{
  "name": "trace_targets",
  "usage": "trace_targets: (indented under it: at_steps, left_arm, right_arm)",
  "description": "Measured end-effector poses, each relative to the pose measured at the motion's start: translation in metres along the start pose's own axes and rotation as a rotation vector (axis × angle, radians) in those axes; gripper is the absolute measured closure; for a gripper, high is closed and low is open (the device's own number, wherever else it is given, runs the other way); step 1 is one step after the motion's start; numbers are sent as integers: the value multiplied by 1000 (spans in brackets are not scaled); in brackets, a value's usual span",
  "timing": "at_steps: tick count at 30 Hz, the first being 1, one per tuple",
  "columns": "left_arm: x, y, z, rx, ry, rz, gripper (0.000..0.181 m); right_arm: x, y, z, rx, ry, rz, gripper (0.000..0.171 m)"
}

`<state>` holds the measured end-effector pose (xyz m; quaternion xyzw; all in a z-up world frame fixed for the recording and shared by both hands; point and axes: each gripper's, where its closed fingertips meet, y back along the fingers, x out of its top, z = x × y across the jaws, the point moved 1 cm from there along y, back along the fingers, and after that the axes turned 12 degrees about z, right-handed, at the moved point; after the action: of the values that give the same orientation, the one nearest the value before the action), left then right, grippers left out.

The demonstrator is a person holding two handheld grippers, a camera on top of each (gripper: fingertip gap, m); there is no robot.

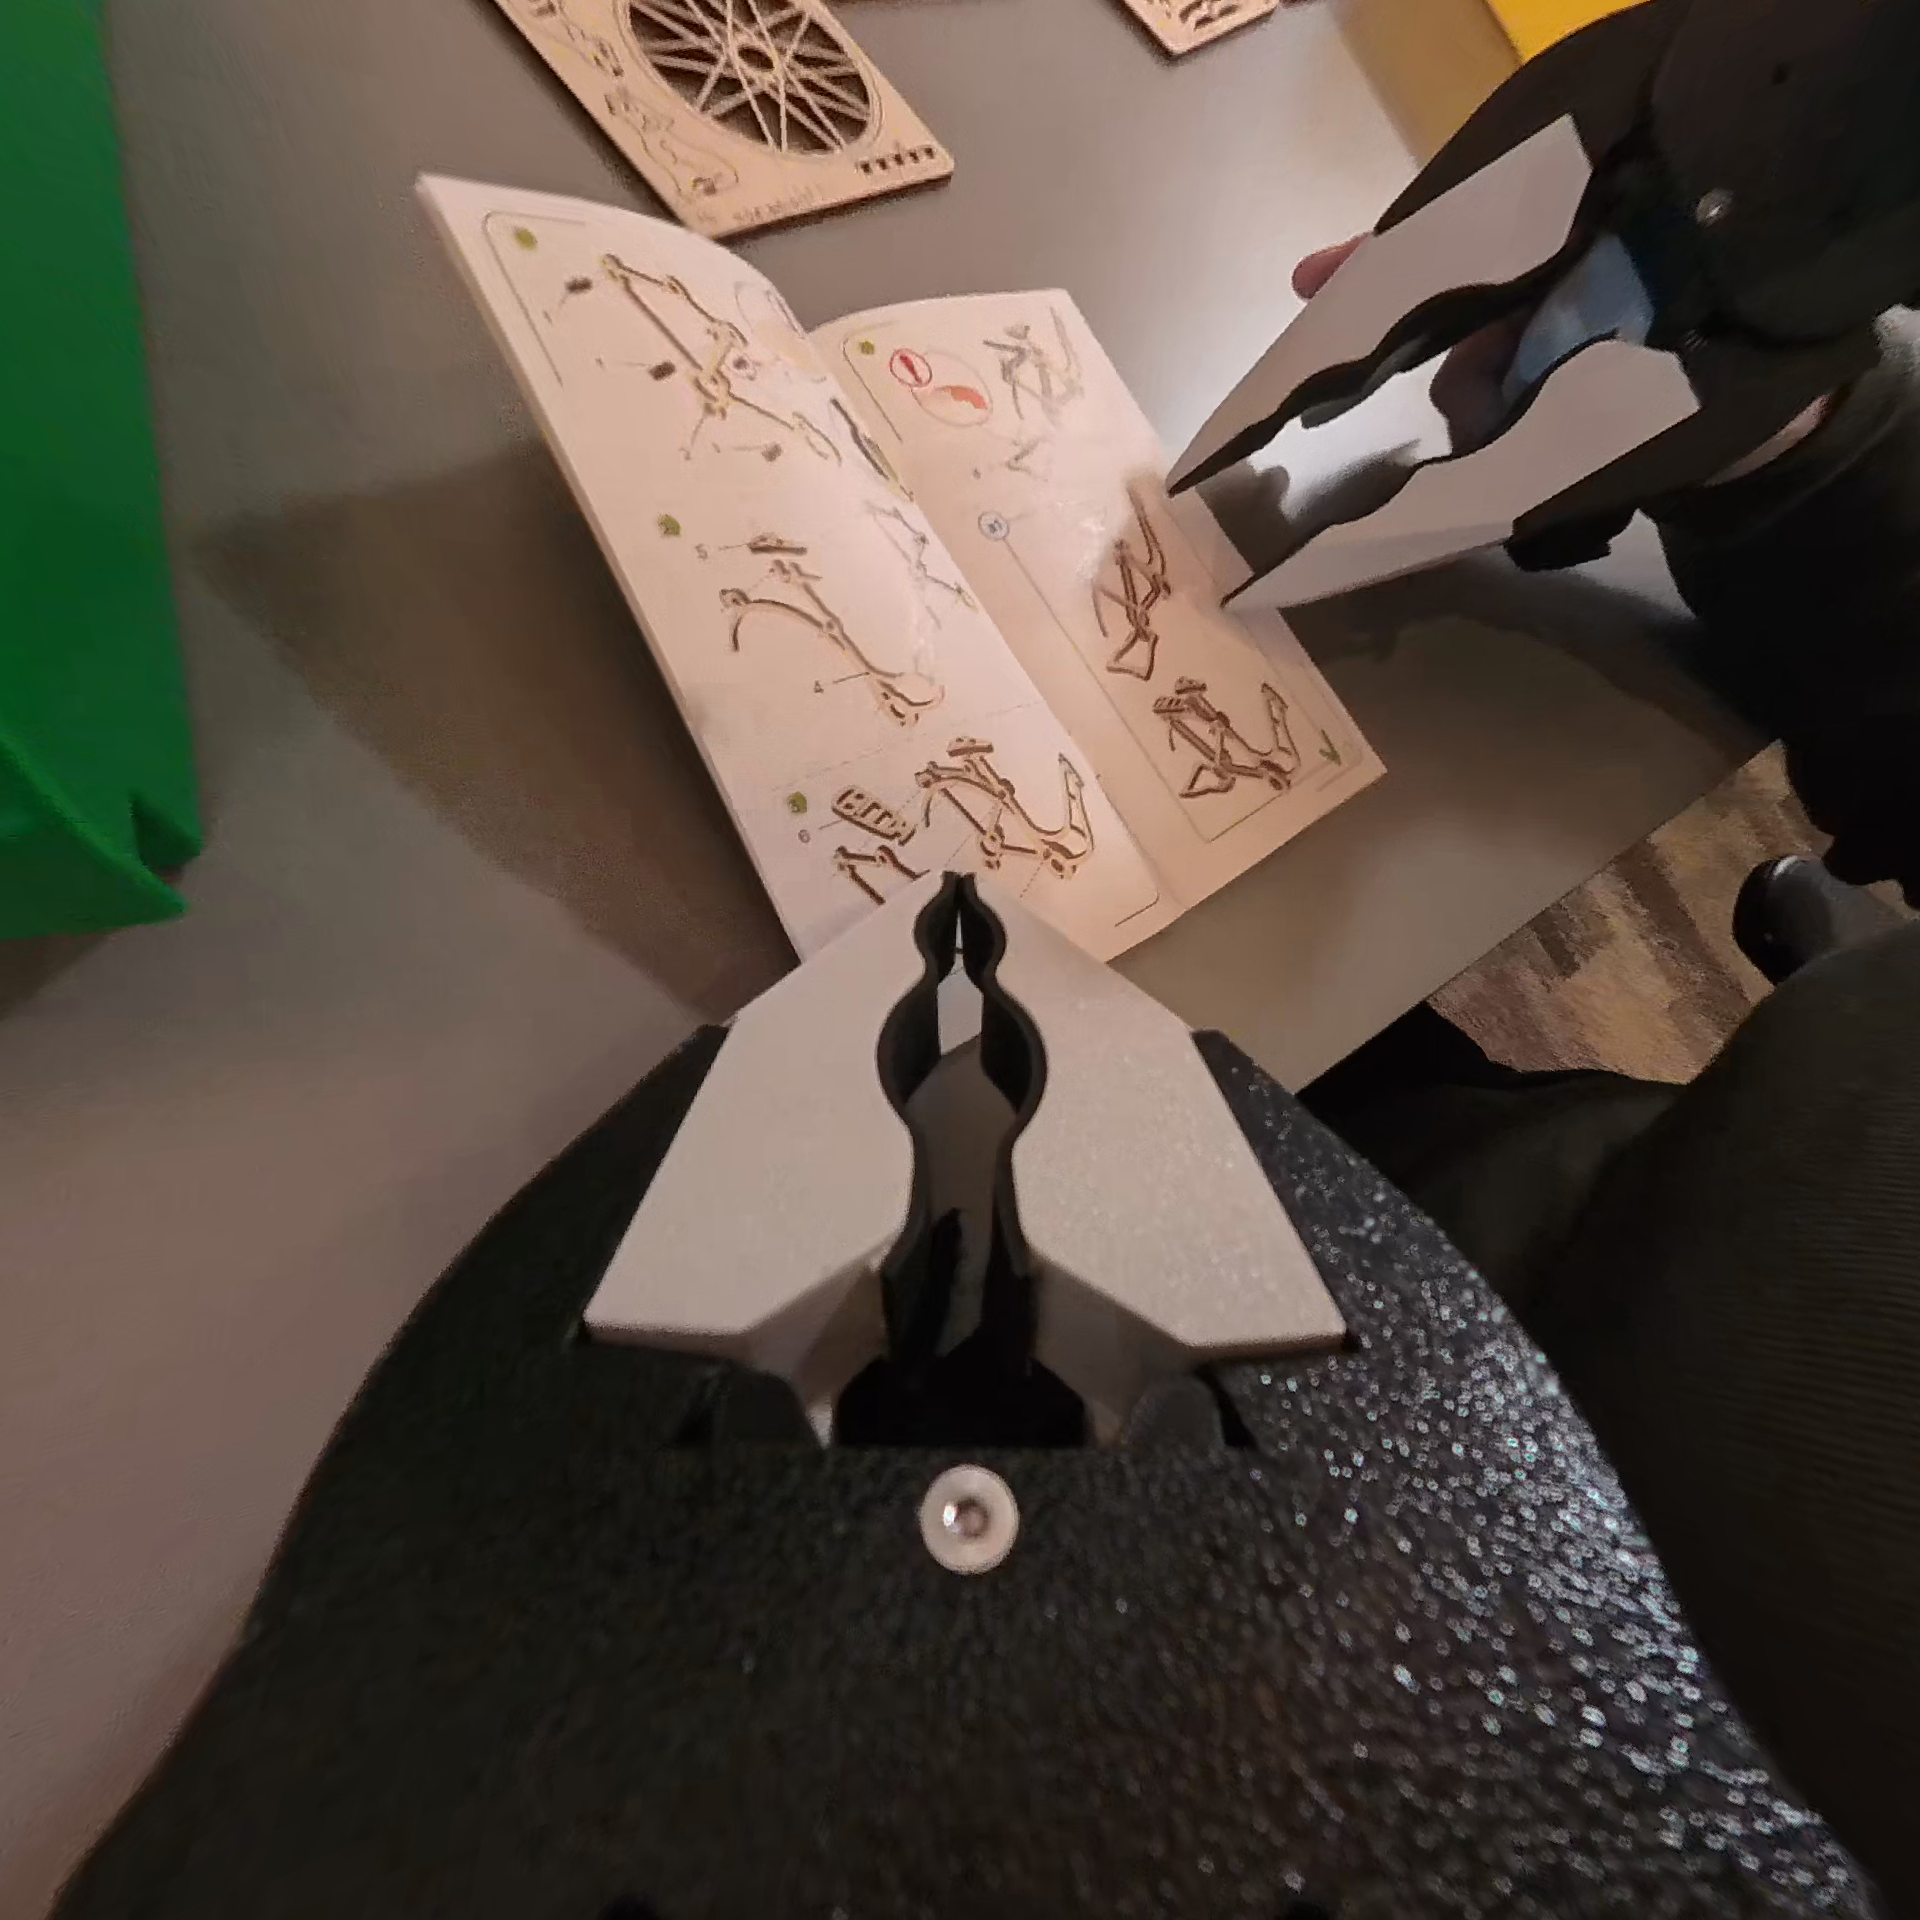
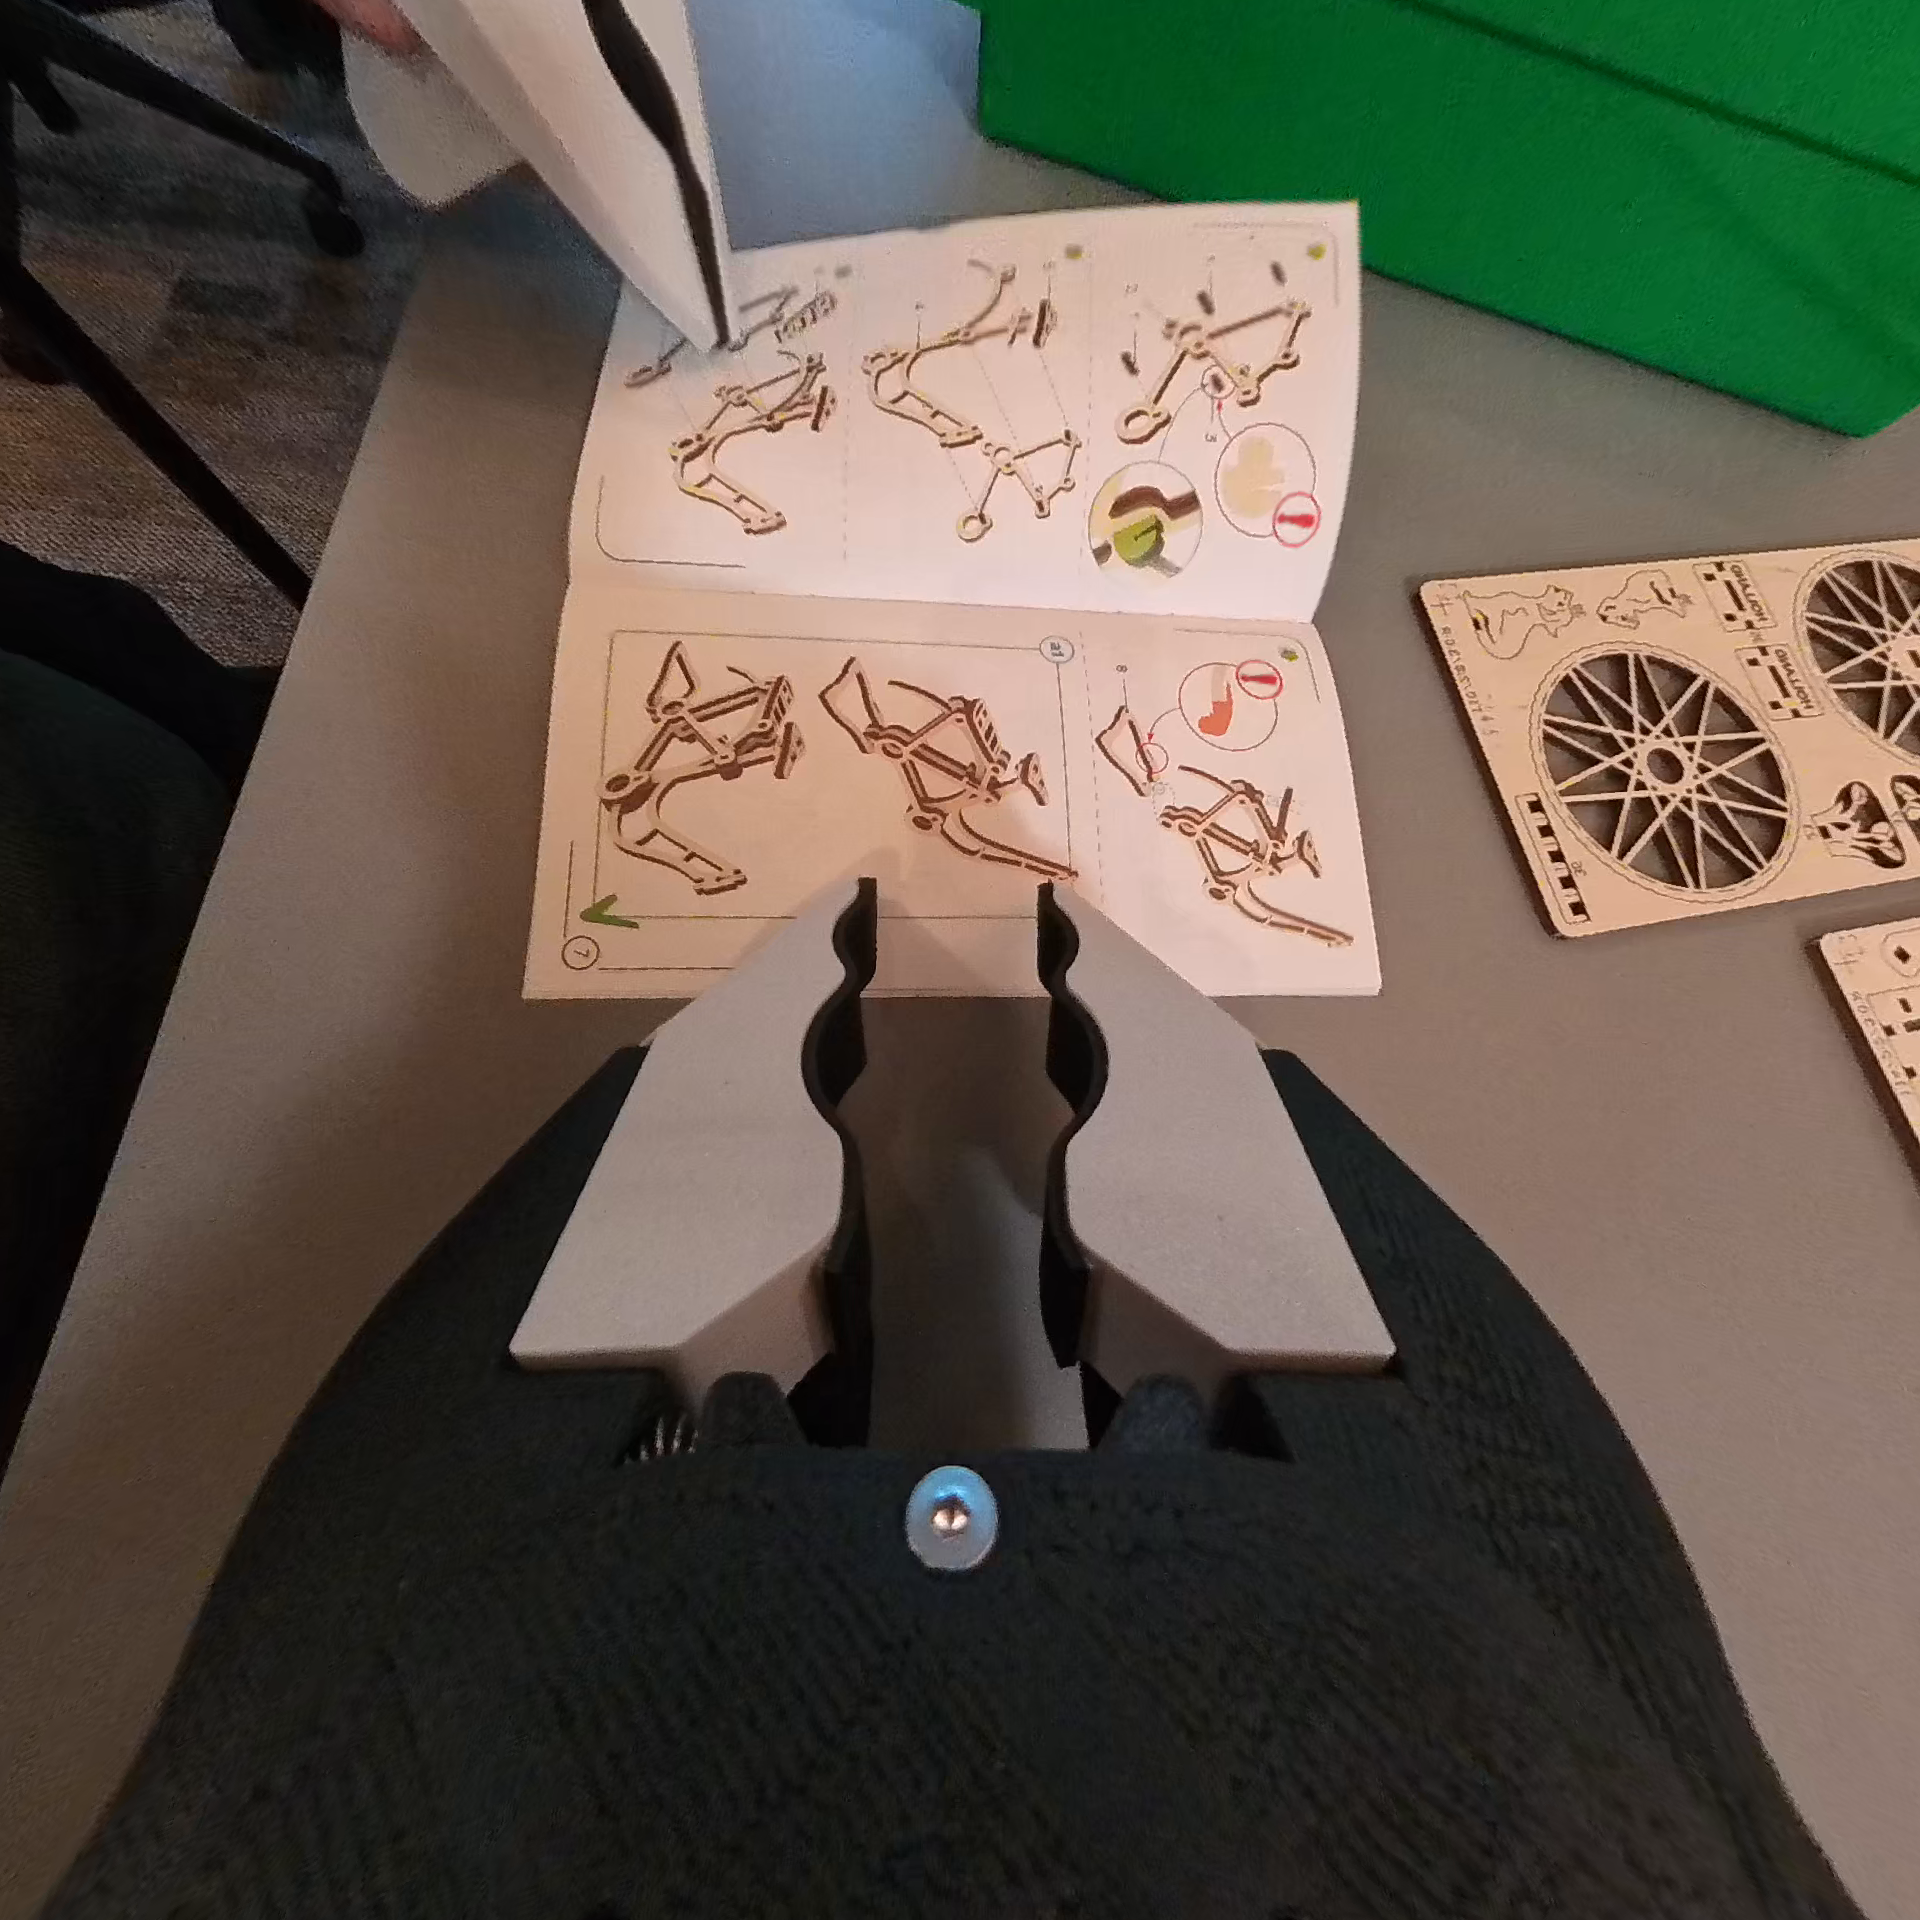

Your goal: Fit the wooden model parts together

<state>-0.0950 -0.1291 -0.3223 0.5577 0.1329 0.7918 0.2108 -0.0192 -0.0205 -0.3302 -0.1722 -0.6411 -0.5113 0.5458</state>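
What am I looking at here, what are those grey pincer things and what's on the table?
These are two hand-held grippers, each carried by a person, with a camera mounted on each looking forward along its two grey fingers. One picture is from the left gripper, whose fingers are closed with nothing between them. The other is from the right gripper, whose fingers are apart and also empty. Each gripper also shows in the other's picture, farther off.

On the grey table lies an open instruction booklet with assembly drawings. Both grippers point at it. Beside it lie thin wooden sheets with spoked wheels and other parts still uncut. A green box stands behind the booklet. Nothing is being held yet.
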Motion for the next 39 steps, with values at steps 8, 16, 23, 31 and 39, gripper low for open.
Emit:
trace_targets:
  at_steps: [8,16,23,31,39]
  left_arm:
    - [13,3,11,-42,-38,60,181]
    - [8,1,11,-46,-27,39,181]
    - [9,1,3,-7,-14,54,181]
    - [11,2,4,-11,-17,66,181]
    - [17,2,20,-91,28,89,181]
  right_arm:
    - [6,2,1,-15,30,31,141]
    - [21,7,8,-67,66,108,141]
    - [34,10,15,-142,111,193,142]
    - [38,4,13,-176,150,238,145]
    - [41,0,12,-212,200,265,146]
